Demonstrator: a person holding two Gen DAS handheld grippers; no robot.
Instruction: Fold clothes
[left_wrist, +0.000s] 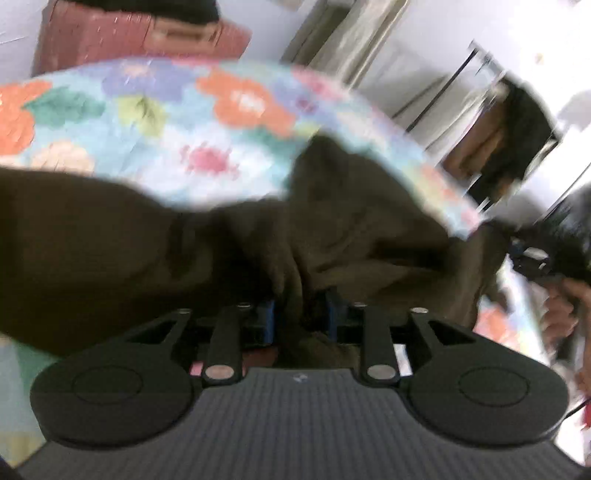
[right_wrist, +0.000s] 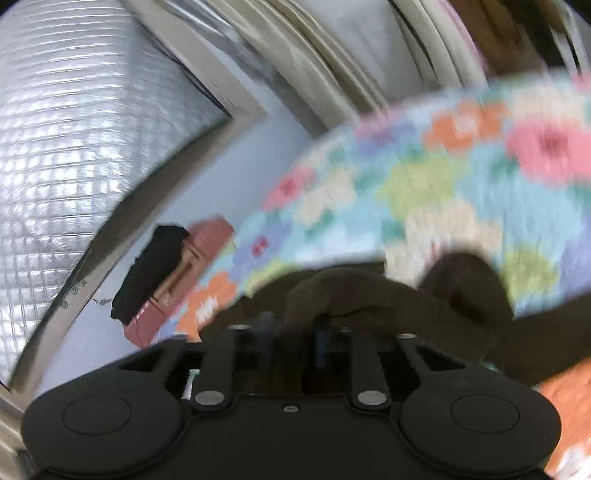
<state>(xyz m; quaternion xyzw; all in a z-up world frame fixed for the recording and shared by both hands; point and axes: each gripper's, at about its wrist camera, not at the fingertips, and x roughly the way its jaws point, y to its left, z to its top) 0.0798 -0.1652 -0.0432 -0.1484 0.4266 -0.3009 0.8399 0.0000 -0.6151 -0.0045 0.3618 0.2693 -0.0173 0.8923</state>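
A dark brown garment (left_wrist: 147, 240) lies bunched over a bed with a flowered sheet (left_wrist: 166, 122). My left gripper (left_wrist: 301, 314) is shut on a fold of this cloth, which runs between its blue-padded fingers (left_wrist: 267, 319). At the far right of the left wrist view the other gripper (left_wrist: 535, 258) holds the garment's edge, with a hand (left_wrist: 561, 314) below it. In the right wrist view the brown garment (right_wrist: 369, 295) is pinched between the fingers of my right gripper (right_wrist: 293, 332), and it trails off to the right over the flowered sheet (right_wrist: 424, 184). Both views are blurred.
A reddish-brown case (left_wrist: 129, 33) with a black item on top stands by the wall beyond the bed; it also shows as the reddish-brown case (right_wrist: 173, 280) in the right wrist view. A ribbed glass window (right_wrist: 74, 129) and curtains (left_wrist: 351, 33) line the walls.
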